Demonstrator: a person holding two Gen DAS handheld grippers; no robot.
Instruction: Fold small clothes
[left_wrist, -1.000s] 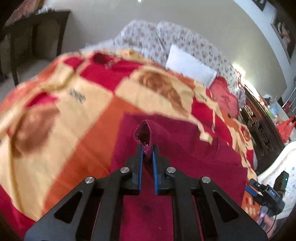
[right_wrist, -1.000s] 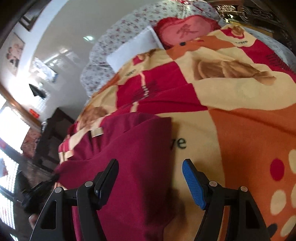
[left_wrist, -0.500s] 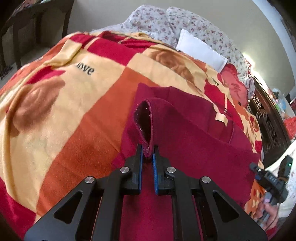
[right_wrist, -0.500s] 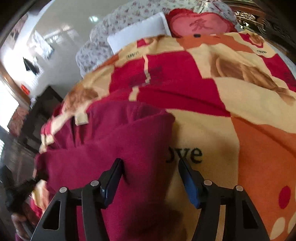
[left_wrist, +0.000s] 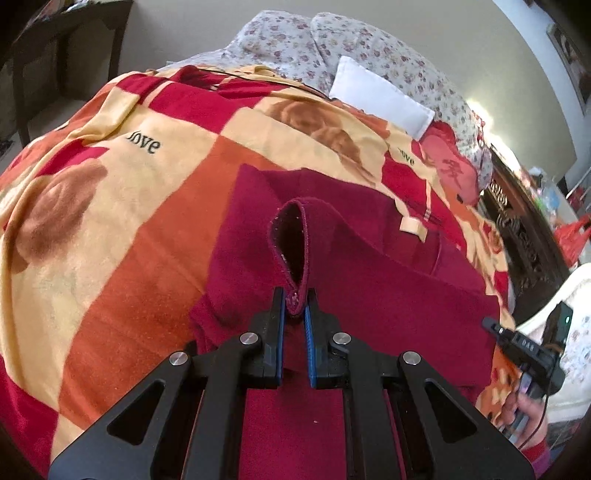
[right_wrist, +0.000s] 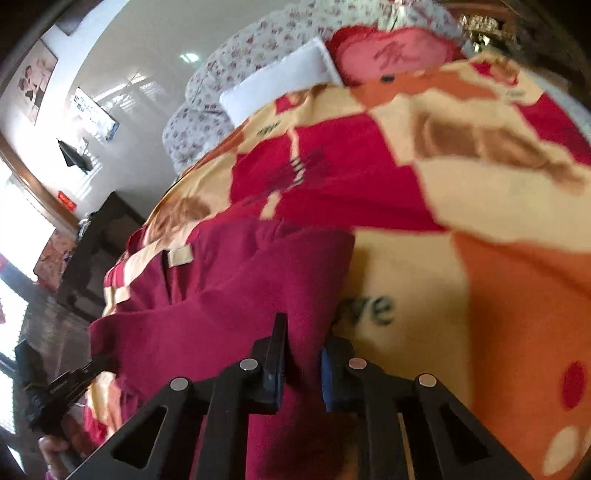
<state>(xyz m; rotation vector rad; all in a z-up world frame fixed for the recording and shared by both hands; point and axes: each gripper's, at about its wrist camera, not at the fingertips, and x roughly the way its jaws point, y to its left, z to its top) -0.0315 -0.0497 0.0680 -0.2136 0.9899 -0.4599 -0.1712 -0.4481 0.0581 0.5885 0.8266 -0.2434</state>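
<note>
surface: patterned blanket (left_wrist: 110, 206) | left claw (left_wrist: 294, 306), right claw (right_wrist: 303, 350): both pinching maroon garment (left_wrist: 388, 295)

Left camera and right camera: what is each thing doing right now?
Dark red fleece garment: partly folded on blanket, one edge lifted.
Left gripper: shut on garment's looped edge.
Right gripper: jaws just closed, pinching garment's side.
Orange, red and cream patchwork blanket: spread flat.
White pillow: lying on bed.
</note>
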